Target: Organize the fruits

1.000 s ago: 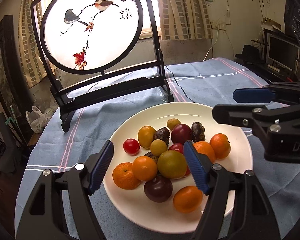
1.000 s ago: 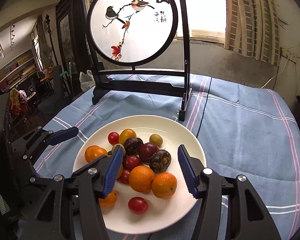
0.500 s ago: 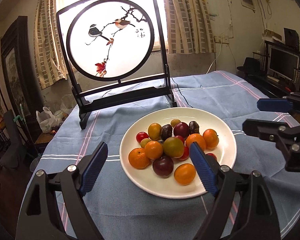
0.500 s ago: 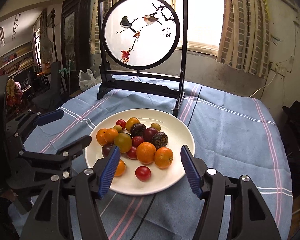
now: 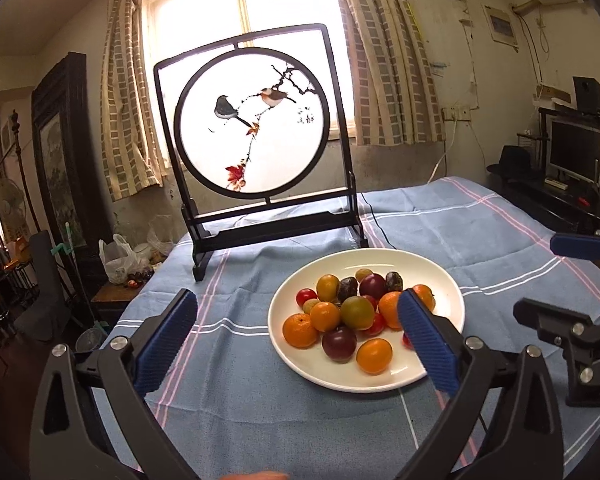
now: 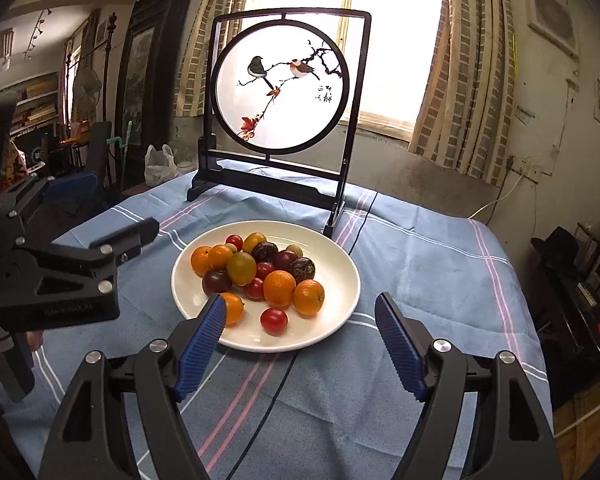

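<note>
A white plate (image 5: 380, 378) on the blue cloth holds a heap of fruit: oranges (image 5: 300, 330), a dark plum (image 5: 339, 343), cherry tomatoes and brown wrinkled fruits. My left gripper (image 5: 296, 296) is drawn back short of the plate, its jaws opening wide with nothing between the pads. In the right wrist view the plate (image 6: 332, 320) lies just ahead, with a lone cherry tomato (image 6: 274, 320) near its front. My right gripper (image 6: 300, 300) hangs before the rim, jaws opening and empty. Each gripper shows in the other's view: the right gripper (image 5: 556, 280) and the left gripper (image 6: 116, 206).
A round bird-painting screen (image 5: 256, 128) on a black stand rises right behind the plate. A thin black cable (image 6: 276, 380) runs over the striped tablecloth (image 5: 260, 408). The table's edge drops off at the left, near a plastic bag (image 5: 118, 258). A monitor (image 5: 574, 152) stands far right.
Both grippers have drawn back and up from the plate, so it looks smaller and farther. Both pairs of jaws have spread wider. The fruit has not moved.
</note>
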